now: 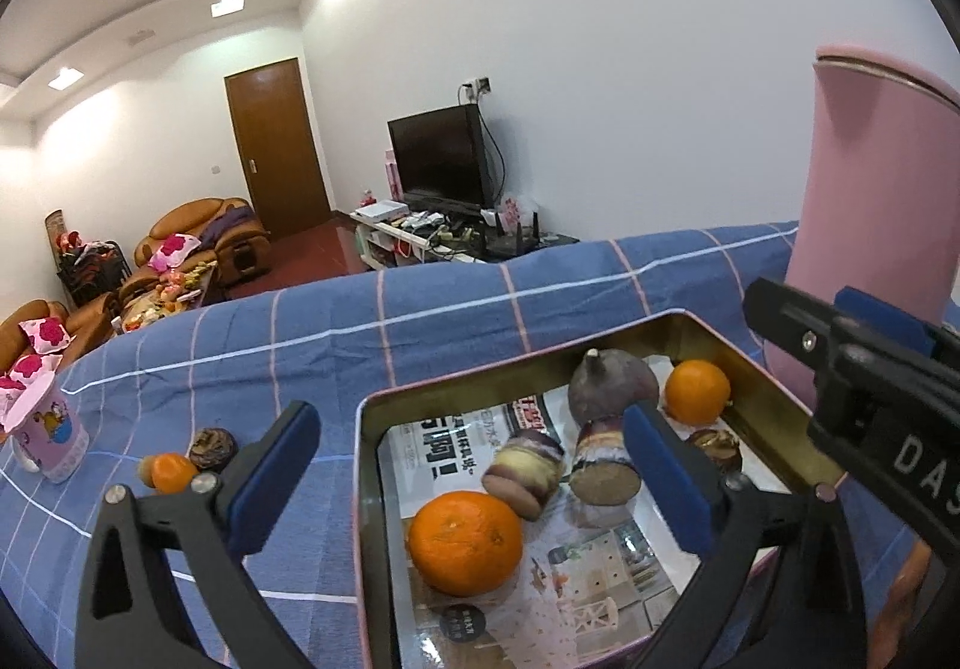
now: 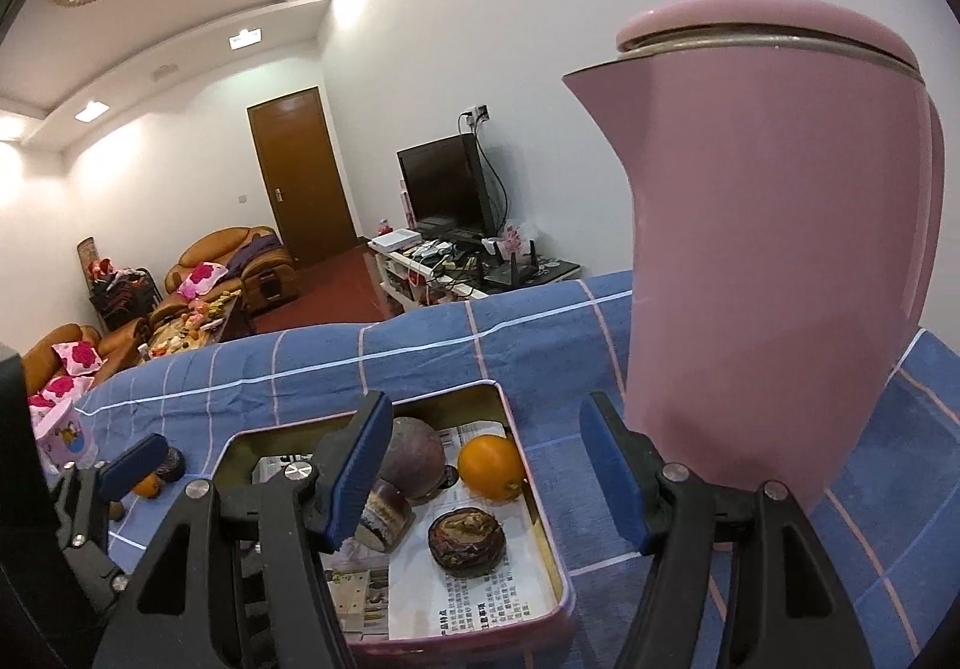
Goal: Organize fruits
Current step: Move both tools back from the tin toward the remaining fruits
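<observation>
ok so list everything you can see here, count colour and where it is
tin tray: one, pink rim, paper-lined, on the blue cloth
oranges in tray: two, orange, one near, one at far corner
purple fruit: one whole, dark, far end of tray
cut pieces: two, purple and cream, mid tray
brown fruit: one, dark, right side of tray
fruit outside tray: small orange and dark brown one, on cloth to the left
kettle: one, pink, right of tray
cup: one, pink, far left
cloth: blue checked
left gripper: open, over tray
right gripper: open, over tray
</observation>
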Demonstrator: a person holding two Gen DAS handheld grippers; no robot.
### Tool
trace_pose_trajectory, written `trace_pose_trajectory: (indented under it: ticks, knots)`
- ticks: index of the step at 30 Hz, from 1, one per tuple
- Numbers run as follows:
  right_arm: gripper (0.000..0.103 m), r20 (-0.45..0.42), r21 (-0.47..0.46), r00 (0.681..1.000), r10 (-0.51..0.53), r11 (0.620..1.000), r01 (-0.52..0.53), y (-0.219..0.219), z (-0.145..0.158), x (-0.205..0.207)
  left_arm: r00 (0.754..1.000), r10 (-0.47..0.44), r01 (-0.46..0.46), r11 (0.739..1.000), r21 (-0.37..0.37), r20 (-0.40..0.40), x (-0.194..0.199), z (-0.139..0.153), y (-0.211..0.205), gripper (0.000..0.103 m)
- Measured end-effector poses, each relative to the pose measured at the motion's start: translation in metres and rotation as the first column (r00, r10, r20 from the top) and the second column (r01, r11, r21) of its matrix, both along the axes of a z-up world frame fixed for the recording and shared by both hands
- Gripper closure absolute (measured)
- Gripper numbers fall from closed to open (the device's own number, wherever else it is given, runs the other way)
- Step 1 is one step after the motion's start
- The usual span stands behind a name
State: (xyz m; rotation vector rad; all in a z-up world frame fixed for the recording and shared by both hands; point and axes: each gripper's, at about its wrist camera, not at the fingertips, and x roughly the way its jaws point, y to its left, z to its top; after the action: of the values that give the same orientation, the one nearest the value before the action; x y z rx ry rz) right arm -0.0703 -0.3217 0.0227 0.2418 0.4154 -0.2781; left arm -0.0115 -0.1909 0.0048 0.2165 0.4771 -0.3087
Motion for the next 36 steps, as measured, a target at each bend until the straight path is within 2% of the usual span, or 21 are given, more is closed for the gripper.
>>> trace_pose_trajectory:
  ticks: [8, 13, 17, 23, 30, 36]
  knots:
    - [0.036, 0.08, -0.152, 0.997, -0.021, 0.988, 0.033, 0.018, 0.0, -0.013, 0.999, 0.028, -0.028, 1.0, 0.007, 0.025, -0.006, 0.001, 0.004, 0.0]
    - [0.031, 0.08, -0.18, 0.997, -0.023, 0.983, 0.037, 0.022, -0.001, -0.015, 0.998, 0.04, -0.041, 0.999, 0.008, 0.043, -0.013, 0.002, 0.008, 0.0]
    - [0.03, 0.087, -0.168, 0.996, -0.033, 0.985, 0.048, 0.021, 0.0, -0.02, 0.998, 0.046, -0.047, 0.999, 0.005, 0.05, -0.017, 0.002, 0.012, 0.0]
    - [0.03, 0.073, -0.085, 0.997, -0.022, 0.996, 0.029, 0.02, -0.003, -0.026, 0.997, 0.058, -0.058, 0.998, -0.004, 0.045, -0.023, 0.003, 0.024, 0.0]
    - [0.03, 0.093, -0.109, 0.993, -0.068, 0.991, 0.079, 0.033, 0.0, -0.04, 0.995, 0.082, -0.081, 0.997, -0.012, 0.053, -0.03, 0.004, 0.04, 0.0]
    - [0.03, 0.109, -0.142, 0.988, -0.114, 0.982, 0.129, 0.049, 0.004, -0.049, 0.995, 0.082, -0.083, 0.996, 0.014, 0.063, -0.032, 0.002, 0.054, 0.0]
